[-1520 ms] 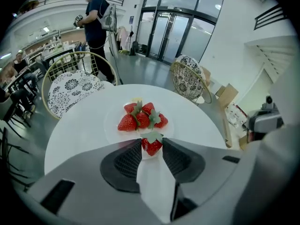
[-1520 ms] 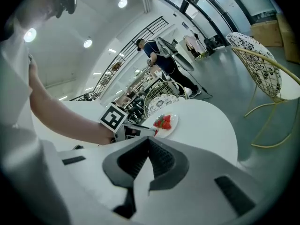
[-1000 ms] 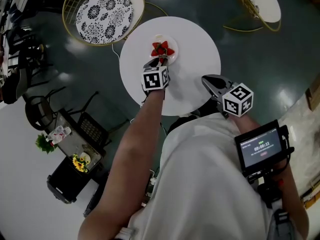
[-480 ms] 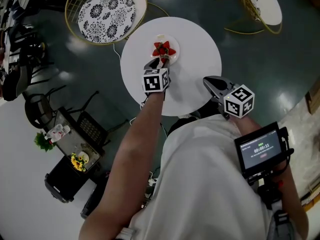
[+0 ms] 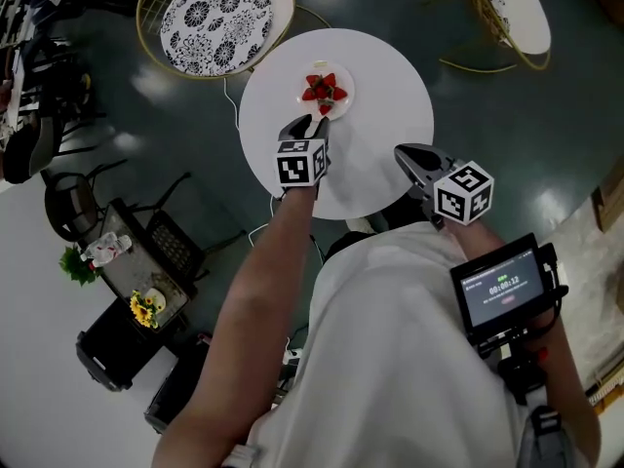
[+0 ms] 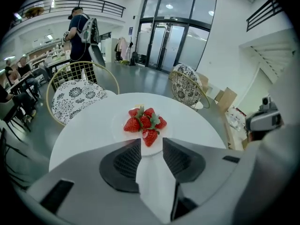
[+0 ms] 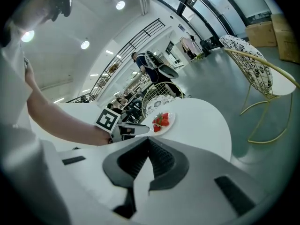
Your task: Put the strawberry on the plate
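Strawberries (image 6: 144, 123) lie heaped on the plate (image 6: 119, 125) just past the left gripper's (image 6: 152, 142) spread, empty fingers, task apparently finished, while the right gripper (image 7: 149, 140) waits aside, closed on nothing

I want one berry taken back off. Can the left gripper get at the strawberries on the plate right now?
Probably yes: the left gripper, jaws apart and empty, points straight at the strawberries, with nothing between them.
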Demonstrator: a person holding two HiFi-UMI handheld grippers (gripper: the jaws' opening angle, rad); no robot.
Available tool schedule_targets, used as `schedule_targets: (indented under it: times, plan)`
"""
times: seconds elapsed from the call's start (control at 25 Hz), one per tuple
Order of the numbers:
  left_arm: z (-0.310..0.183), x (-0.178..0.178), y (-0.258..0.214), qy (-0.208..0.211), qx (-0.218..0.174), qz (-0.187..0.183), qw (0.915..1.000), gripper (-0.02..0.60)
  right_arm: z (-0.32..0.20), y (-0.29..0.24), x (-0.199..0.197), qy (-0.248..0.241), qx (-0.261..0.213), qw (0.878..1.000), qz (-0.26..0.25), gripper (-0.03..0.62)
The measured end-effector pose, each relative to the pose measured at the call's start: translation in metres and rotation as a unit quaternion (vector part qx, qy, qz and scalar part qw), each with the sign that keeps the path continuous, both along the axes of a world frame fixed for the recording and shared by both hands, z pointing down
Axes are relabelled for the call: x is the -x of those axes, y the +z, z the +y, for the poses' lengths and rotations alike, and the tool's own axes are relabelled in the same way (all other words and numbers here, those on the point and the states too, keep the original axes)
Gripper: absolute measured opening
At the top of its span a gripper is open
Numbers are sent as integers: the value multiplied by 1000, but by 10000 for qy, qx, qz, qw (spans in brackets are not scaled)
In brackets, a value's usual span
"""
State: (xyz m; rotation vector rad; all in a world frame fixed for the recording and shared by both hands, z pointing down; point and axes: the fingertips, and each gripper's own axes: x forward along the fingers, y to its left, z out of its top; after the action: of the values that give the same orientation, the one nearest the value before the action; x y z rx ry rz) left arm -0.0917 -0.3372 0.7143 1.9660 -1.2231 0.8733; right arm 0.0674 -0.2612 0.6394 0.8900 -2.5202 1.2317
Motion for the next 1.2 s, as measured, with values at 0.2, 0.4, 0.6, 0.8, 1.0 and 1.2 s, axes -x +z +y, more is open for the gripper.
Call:
schedule_targets:
  times: [0.2,0.4,0.6,0.8,1.0,1.2]
  plan:
    - [11,5,-12,-79,-216,125,9997,143,-7,-2,3,-10,-111,9999,-42,6]
    - [22,12,-26,-147,-484,31,9987,67,-22,-11,5,-58,-311,9994,-98,6]
    - [65,27,-68,-157,-877,282,9956,20,0,-46,23,20,-655,9978,-59,6]
    - [116,41,-117,-107,-1331,569,9894,9,37,-85,39,47,-1016,9948,30,6]
    - [143,45,-143,-94,-1641,649,9843,8,55,-102,44,-56,-1200,9927,84,6]
    - [169,54,-167,-178,-1889,797,9786,8,73,-121,53,-148,-1394,9901,102,6]
